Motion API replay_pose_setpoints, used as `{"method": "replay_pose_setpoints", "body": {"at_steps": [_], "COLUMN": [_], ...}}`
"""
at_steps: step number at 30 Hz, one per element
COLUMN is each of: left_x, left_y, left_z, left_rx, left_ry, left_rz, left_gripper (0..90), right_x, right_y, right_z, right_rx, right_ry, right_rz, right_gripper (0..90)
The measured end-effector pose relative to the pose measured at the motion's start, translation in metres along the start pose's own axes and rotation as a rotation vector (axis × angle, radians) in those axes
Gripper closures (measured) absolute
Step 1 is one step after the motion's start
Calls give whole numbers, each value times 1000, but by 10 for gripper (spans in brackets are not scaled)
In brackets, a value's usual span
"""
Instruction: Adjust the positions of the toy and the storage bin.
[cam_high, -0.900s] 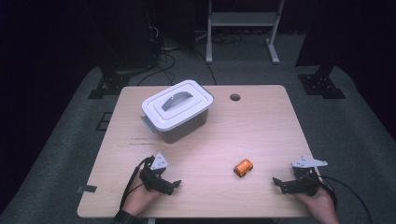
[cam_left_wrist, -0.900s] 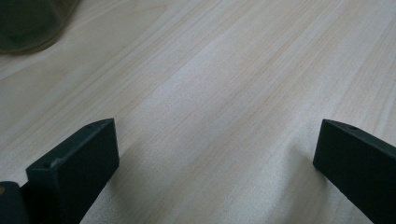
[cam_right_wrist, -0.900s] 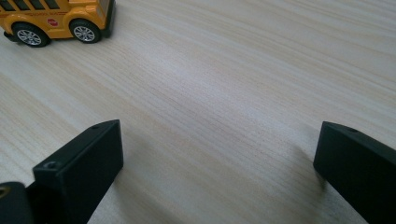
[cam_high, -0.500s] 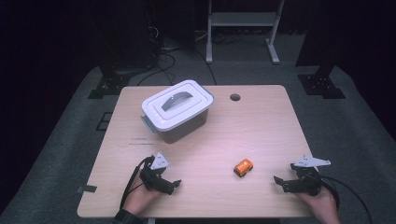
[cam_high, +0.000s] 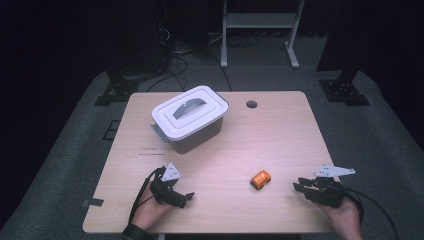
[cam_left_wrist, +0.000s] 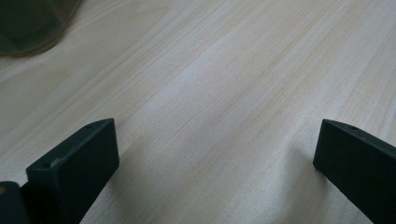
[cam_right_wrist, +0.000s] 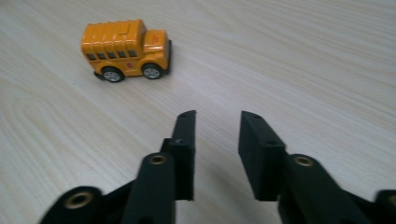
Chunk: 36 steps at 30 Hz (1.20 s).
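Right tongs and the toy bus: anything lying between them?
Nothing: the right gripper view shows bare wood between the right tongs and the toy bus; the high view agrees.

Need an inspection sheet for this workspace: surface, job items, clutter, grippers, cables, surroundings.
Surface: light wood table, with a round hole near its far edge.
Job's things: orange toy bus on its wheels, between the grippers and nearer the right one. Grey bin with white lid on, handle flat, far left.
Clutter: nothing seen.
Grippers: left gripper low at the near edge, jaws wide apart, holding nothing. Right gripper jaws a narrow gap apart, empty, short of the bus.
Cables: one trails from each gripper off the near edge; more lie on the floor behind.
Surroundings: dark room, grey carpet, a white stand, black stand feet.
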<state>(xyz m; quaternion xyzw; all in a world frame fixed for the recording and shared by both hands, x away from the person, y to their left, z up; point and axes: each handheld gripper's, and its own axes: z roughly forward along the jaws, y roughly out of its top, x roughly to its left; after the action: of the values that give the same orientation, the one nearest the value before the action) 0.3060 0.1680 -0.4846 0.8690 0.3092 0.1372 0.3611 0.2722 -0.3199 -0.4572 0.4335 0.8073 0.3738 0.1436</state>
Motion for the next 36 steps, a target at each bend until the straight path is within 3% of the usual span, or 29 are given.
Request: {"method": "replay_pose_setpoints", "body": {"at_steps": [2,14,36], "left_x": [0,0,0], "left_y": [0,0,0], "left_z": [0,0,0], "left_rx": [0,0,0], "left_ry": [0,0,2], "left_rz": [0,0,-1], "left_gripper": [0,0,0], "right_x": [4,16,37], "right_y": [3,21,40], "right_z": [2,13,55], "right_rx": [18,25,146], "right_ry": [23,60,108], "right_rz": [-2,-21,-74], "right_gripper": [891,900,900]}}
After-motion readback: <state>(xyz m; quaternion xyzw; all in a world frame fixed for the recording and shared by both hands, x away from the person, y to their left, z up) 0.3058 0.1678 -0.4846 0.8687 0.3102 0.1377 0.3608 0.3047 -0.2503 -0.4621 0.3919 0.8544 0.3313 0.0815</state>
